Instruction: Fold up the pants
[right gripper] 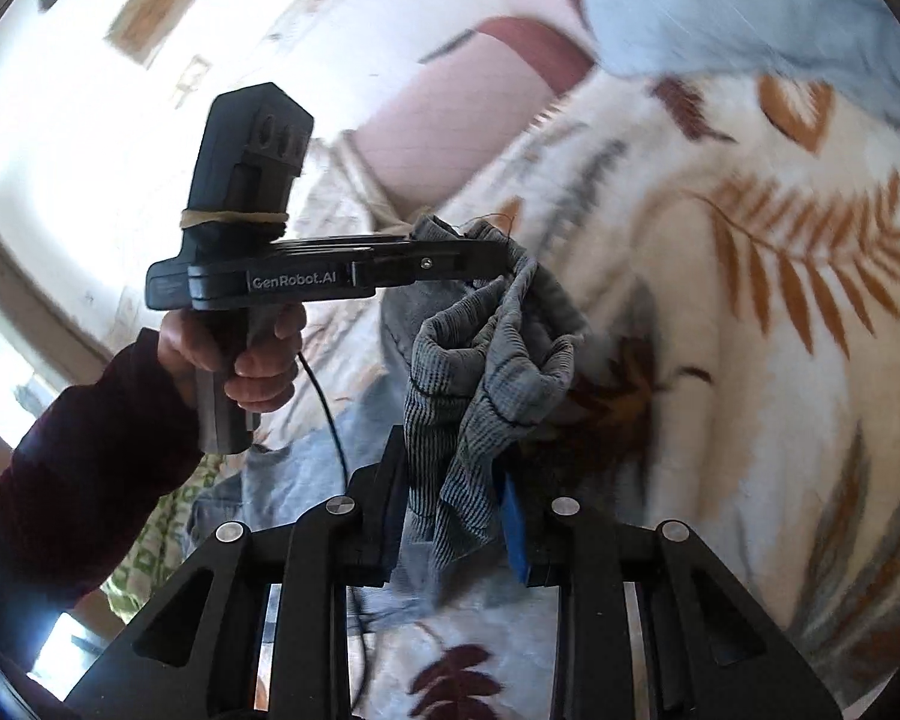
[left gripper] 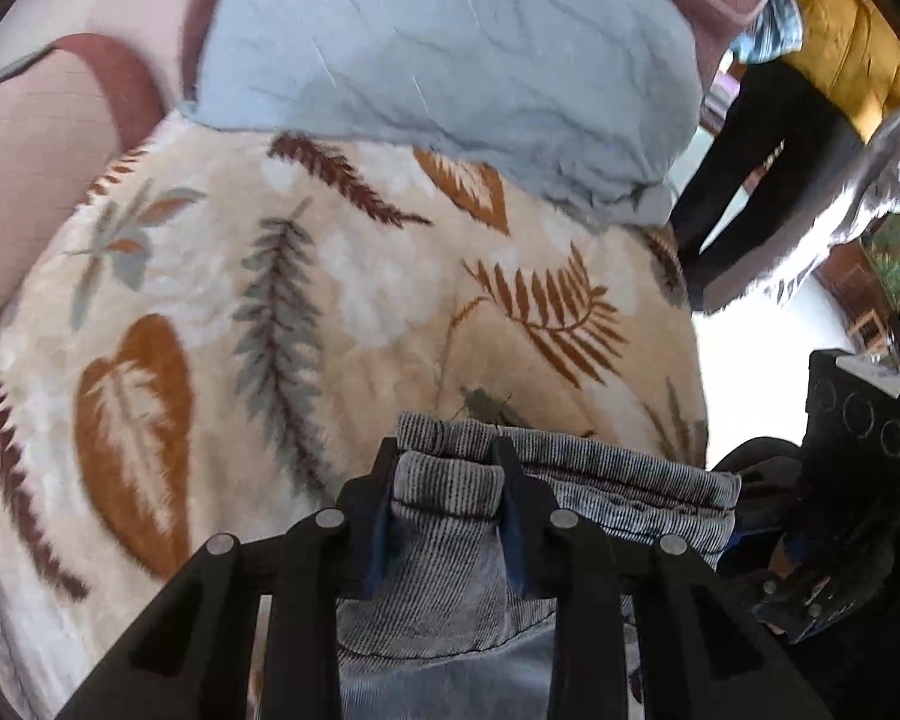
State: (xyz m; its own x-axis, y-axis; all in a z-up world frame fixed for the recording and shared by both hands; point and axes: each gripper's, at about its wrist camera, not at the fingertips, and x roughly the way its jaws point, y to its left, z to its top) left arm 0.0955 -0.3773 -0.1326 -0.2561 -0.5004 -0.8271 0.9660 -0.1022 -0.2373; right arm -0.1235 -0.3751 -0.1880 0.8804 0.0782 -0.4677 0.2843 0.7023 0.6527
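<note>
Both grippers have cloth between their fingers: my left gripper (left gripper: 447,468) has its jaws narrowed onto a rolled hem of the grey ribbed corduroy pants (left gripper: 570,480), and my right gripper (right gripper: 450,516) is pinched nearly closed on another bunch of the same fabric. Seen from my right wrist, the pants (right gripper: 486,360) hang in a crumpled, twisted drape between the two tools, raised off the cream fleece blanket with brown and grey leaf prints (left gripper: 330,300) that I take as my landmark. My left gripper (right gripper: 498,252) shows there too, held in my left hand (right gripper: 252,348) and biting the upper edge of the cloth above and beyond my right fingers. Over the blanket, the gripped edge runs sideways from my left jaws toward my right side, so I judge the garment's long axis hangs down from that edge, toward me. At the blanket's far side lies a pale blue quilted cover (left gripper: 450,60). The coming move, I think, depends on drawing my two holds apart along that edge so the legs hang straight before I lay them down on the blanket.
</note>
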